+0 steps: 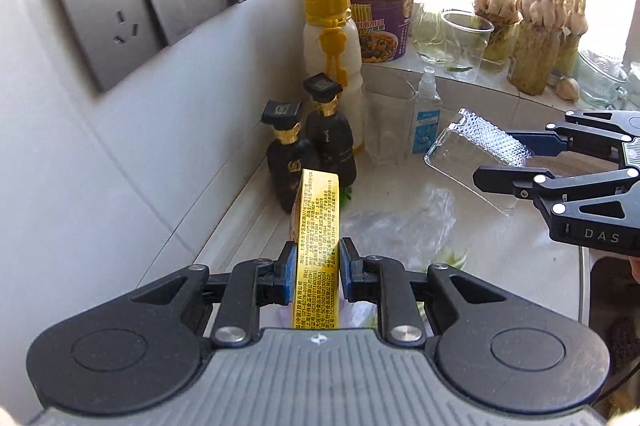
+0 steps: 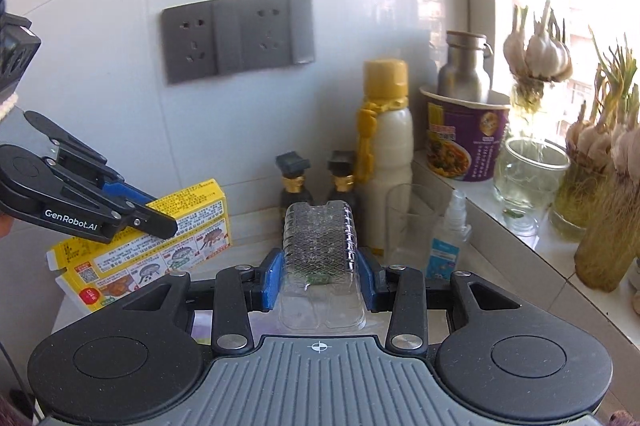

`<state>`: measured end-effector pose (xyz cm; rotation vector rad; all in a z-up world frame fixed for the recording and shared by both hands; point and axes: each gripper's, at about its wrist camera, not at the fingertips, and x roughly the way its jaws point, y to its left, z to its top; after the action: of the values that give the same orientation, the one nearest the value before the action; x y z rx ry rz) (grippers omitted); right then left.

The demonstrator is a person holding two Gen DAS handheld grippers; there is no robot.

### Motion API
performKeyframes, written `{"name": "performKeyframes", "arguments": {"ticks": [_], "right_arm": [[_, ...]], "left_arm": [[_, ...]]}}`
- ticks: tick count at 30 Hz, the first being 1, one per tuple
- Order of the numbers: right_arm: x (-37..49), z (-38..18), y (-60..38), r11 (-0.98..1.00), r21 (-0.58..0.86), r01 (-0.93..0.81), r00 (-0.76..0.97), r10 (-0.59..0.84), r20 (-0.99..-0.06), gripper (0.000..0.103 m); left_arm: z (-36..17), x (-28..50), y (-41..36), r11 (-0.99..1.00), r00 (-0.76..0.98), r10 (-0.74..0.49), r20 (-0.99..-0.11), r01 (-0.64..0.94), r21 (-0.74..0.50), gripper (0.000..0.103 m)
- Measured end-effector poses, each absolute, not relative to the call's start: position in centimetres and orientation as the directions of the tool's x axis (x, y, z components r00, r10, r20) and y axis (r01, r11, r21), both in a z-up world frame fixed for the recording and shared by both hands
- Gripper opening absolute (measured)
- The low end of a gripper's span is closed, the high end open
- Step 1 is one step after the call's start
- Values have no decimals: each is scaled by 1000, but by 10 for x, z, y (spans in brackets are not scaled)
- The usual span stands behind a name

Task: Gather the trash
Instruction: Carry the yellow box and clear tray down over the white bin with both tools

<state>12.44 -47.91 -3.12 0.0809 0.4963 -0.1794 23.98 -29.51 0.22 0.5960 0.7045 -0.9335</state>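
Note:
My left gripper [image 1: 318, 260] is shut on a flat yellow cardboard box [image 1: 318, 226], held edge-on above the counter. In the right wrist view the same yellow box [image 2: 192, 222] shows its printed face, with the left gripper [image 2: 160, 222] clamped over its top edge. My right gripper [image 2: 320, 274] is shut on a clear plastic tray [image 2: 318, 246] with a diamond-ribbed end. From the left wrist view that clear tray [image 1: 476, 154] hangs at the right, tilted, between the right gripper's fingers [image 1: 504, 182]. A crumpled clear plastic bag [image 1: 404, 218] lies on the counter below.
Two black bottles [image 1: 308, 150], a white bottle with a yellow cap [image 1: 332, 38], a glass [image 1: 386, 122] and a small spray bottle [image 1: 426, 110] stand by the wall. A purple noodle cup [image 1: 384, 22], jars of sprouting garlic [image 1: 532, 26] and a steel flask [image 2: 464, 66] line the sill. Grey wall sockets [image 1: 132, 10] sit at left.

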Motion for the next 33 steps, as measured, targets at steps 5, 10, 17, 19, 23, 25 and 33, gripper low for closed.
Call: {"name": "performKeyframes", "arguments": {"ticks": [5, 10, 17, 19, 23, 25, 33], "right_arm": [[117, -23, -450, 986, 12, 169, 856, -141, -498, 38], [107, -18, -421, 989, -5, 145, 848, -127, -514, 38], [90, -18, -379, 993, -19, 115, 838, -108, -535, 38], [86, -20, -368, 994, -20, 109, 834, -102, -543, 38], [78, -27, -347, 996, -11, 90, 826, -81, -557, 38], [74, -30, -338, 996, 1, 87, 823, -72, -563, 38], [61, -44, -297, 997, 15, 71, 797, -48, -602, 38]], "left_arm": [[10, 232, -262, 495, 418, -504, -756, 857, 144, 19], [14, 223, -229, 521, 420, -502, -756, 845, 123, 19], [10, 213, -184, 557, 405, -514, -756, 828, 65, 19], [8, 211, -172, 568, 402, -513, -758, 821, 51, 19], [5, 207, -149, 588, 400, -506, -764, 808, 34, 19], [4, 205, -138, 601, 400, -504, -766, 799, 21, 19], [-15, 192, -86, 665, 382, -486, -786, 745, -50, 19]]}}
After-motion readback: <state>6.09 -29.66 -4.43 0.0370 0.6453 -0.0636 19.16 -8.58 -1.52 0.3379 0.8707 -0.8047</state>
